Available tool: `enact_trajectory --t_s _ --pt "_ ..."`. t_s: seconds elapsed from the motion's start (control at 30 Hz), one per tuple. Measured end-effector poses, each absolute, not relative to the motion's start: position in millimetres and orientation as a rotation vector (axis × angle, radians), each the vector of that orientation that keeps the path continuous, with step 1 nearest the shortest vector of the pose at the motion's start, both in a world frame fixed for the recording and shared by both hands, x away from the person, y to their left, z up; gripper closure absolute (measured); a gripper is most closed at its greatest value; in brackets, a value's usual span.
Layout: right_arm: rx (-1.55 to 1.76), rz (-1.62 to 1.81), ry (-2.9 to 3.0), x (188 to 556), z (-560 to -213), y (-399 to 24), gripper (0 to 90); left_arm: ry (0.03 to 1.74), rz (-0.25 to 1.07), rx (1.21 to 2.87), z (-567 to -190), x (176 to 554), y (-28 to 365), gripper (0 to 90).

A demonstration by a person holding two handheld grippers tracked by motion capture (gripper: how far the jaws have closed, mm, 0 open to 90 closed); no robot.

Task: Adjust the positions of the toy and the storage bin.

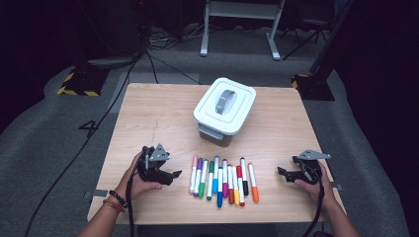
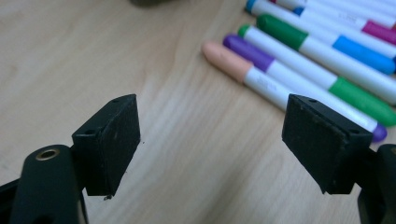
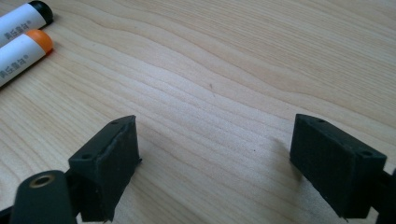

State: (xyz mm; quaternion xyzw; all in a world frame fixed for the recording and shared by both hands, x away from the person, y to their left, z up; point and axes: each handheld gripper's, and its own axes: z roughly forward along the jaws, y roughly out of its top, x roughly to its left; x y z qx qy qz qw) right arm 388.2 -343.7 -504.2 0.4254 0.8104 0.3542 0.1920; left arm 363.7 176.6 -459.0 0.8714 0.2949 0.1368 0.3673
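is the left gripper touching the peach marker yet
Apart. The left gripper view shows the left gripper open over bare wood, with the peach marker lying beyond its jaws.

Colored markers (image 1: 223, 180) — flat, roughly side by side

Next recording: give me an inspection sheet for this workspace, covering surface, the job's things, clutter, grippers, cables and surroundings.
Surface: light wooden table, bare around the items.
Job's things: row of coloured markers lying side by side near the front edge; white lidded box with a grey handle behind them, lid on.
Clutter: nothing seen.
Grippers: left gripper and right gripper both open, nothing between the jaws, each beside the row.
Cables: one trailing from each gripper; more on the floor beyond.
Surroundings: dark room, grey floor, white stand legs.
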Motion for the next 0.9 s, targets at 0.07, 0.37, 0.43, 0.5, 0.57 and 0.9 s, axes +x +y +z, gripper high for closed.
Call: enact_trajectory --t_s 0.07,0.37,0.43,0.5,0.57,0.9 --pt "1.196 0.994 2.274 388 -504 -344 15.8 0.76 0.4 2.228 -447 368 169 20.0" --pt "1.196 0.992 2.273 388 -504 -344 15.9 0.712 0.447 2.113 -394 393 129 22.8" --pt "1.196 0.992 2.273 388 -504 -344 15.8 0.726 0.451 2.088 -385 399 121 22.9" --pt "1.194 0.992 2.273 387 -504 -344 15.9 0.721 0.459 2.08 -381 403 116 22.7" --pt "1.194 0.993 2.273 387 -504 -344 15.8 0.737 0.508 2.094 -376 410 104 22.8" --pt "1.193 0.994 2.274 387 -504 -344 15.9 0.896 0.555 2.082 -370 451 72 26.3"
